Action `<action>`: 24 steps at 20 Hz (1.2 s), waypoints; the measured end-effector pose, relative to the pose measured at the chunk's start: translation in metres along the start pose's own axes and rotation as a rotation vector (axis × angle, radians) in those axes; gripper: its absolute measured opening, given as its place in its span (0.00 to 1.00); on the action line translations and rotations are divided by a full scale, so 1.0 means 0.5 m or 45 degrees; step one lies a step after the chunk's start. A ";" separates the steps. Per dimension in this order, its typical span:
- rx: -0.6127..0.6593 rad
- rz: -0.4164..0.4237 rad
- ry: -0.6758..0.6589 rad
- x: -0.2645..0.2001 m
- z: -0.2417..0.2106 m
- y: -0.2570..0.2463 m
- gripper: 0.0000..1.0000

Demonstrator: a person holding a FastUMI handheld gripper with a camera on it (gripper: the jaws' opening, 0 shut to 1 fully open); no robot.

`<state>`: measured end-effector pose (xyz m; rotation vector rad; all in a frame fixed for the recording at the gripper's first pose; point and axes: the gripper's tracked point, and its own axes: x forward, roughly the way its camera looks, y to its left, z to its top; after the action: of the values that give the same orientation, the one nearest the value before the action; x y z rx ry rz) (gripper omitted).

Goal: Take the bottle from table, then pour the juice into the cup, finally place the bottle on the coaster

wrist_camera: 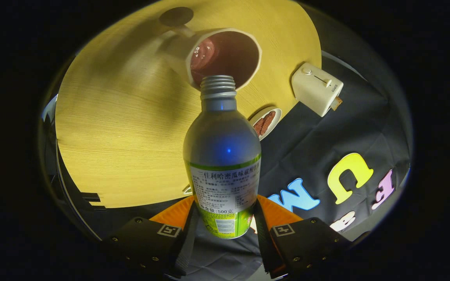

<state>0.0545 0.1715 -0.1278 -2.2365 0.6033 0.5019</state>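
Presently I hold the bottle [222, 156] clamped between both fingers of the gripper [223, 230], its open neck at the cup [225, 58] rim (dark juice inside). Advice: tilt slowly, keep the mouth over the opening, coaster [176, 16] beyond.

The bottle [222, 156] held between the gripper [225, 230] fingers blocks the middle; its mouth crowds the cup [225, 54]. Toaster [315, 88] and plate [266, 121] hem the right. Counter [123, 128] at left lies open.

Bottle [222, 156] hides cup [225, 58] rim's near edge
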 end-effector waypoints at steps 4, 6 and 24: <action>0.045 0.022 -0.023 0.007 0.004 0.014 0.70; 0.097 0.037 -0.029 0.014 0.001 0.024 0.70; 0.671 0.150 -0.293 0.032 0.073 0.130 0.70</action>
<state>0.0249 0.1551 -0.1961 -1.6282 0.6591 0.5732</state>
